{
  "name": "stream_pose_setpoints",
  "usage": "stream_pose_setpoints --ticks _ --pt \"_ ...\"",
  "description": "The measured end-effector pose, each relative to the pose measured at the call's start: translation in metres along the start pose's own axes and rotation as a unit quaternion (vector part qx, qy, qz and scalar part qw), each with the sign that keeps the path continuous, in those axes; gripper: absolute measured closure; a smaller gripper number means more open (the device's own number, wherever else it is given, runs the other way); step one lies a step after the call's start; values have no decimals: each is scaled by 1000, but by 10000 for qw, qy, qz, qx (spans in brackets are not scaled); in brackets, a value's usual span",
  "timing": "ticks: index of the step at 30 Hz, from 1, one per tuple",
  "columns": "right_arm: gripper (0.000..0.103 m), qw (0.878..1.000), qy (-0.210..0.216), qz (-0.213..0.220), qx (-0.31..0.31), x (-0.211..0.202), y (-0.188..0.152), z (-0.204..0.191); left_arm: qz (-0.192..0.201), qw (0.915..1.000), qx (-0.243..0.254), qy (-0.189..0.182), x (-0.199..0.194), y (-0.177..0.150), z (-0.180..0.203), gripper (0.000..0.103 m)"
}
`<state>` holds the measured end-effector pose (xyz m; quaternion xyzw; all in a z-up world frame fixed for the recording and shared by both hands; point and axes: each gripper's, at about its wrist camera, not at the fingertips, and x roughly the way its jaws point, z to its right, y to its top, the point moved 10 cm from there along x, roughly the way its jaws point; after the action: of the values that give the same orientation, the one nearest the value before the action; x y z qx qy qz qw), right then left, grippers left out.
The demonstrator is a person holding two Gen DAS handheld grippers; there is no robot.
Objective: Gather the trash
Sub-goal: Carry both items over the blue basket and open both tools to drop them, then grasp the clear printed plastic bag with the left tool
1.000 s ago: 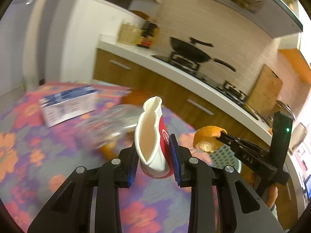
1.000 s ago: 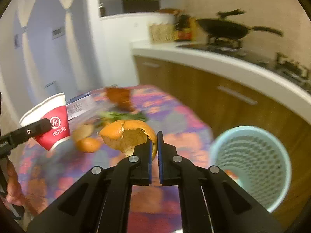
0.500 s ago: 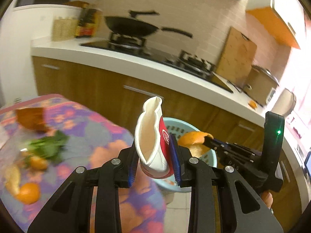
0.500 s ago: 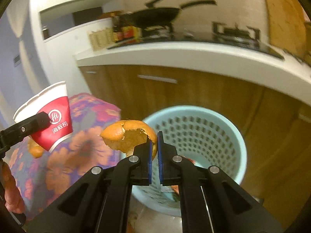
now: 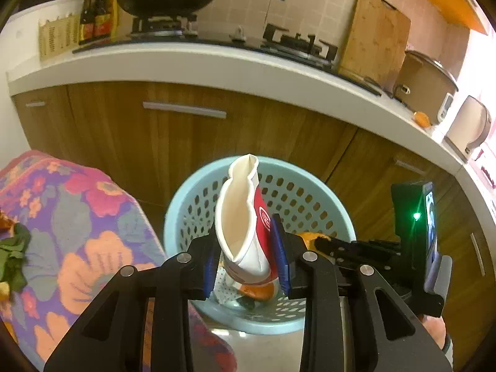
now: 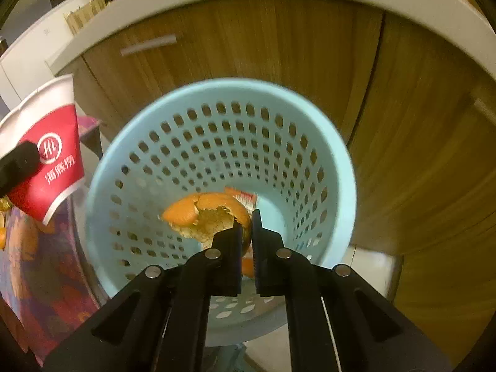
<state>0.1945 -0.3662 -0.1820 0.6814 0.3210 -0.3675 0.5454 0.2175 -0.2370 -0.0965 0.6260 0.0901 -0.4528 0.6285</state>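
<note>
A squashed red and white paper cup stands upright between the blue pads of my left gripper, which is shut on it just over the near rim of the pale blue perforated basket. In the right wrist view my right gripper is shut on a piece of orange peel and hangs over the mouth of the basket, pointing down into it. The cup shows at the left there. From the left wrist view the right gripper reaches in from the right with the peel.
Peel scraps and a wrapper lie in the basket's bottom. A table with a floral cloth stands left of the basket, with green leaves on it. Wooden cabinets under a white counter rise right behind the basket.
Both grippers have swung off the floral table to the right and dipped down over the blue basket. Each has kept its grip, the left on the cup and the right on the peel.
</note>
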Motion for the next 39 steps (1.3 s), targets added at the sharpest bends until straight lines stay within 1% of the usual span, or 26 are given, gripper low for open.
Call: stream_pose_setpoints --ticks 2,3,4,5,7,8,9,10,11,14,19,24,27,33,39 --pt "94 9997 124 -178 97 7 -6 1 -62 9999 -2 80 7 0 -1 73" --pt "90 9996 155 -217 124 7 -7 1 -70 9999 -11 123 9 0 -1 73" --pt "85 9994 173 -246 148 8 -8 1 -63 9998 -18 171 10 0 -2 73" --pt "83 9993 183 -268 162 8 -9 2 -53 9998 -13 178 11 0 -1 73" --pt "75 9993 182 -303 152 8 -11 3 -39 9998 5 172 10 1 0 73" --pt "73 9993 179 -297 136 7 -11 3 -41 9999 12 164 10 1 0 70" --pt "67 9994 189 -271 112 6 -10 1 -46 9999 31 151 9 1 1 65" --pt "58 9994 200 -249 95 4 -9 -1 -31 9998 44 165 8 1 1 64" --pt "56 9996 202 -201 71 1 -8 -2 -3 9998 60 188 6 1 1 64" --pt "56 9998 163 -57 -56 -10 -5 -8 37 9998 26 174 0 2 1 64" --pt "56 9997 169 109 -125 -25 0 -15 177 9997 -67 175 -16 1 -5 61" --pt "56 9993 168 279 -208 -41 2 -26 344 9990 -159 228 -39 -3 -15 57" --pt "56 9986 188 391 -309 -52 3 -39 464 9983 -217 270 -55 -4 -22 54" --pt "56 9966 261 576 -533 -72 6 -68 784 9954 -266 484 -99 -8 -41 48" --pt "56 9936 372 681 -821 -83 4 -103 1126 9895 -397 815 -145 -13 -71 44"
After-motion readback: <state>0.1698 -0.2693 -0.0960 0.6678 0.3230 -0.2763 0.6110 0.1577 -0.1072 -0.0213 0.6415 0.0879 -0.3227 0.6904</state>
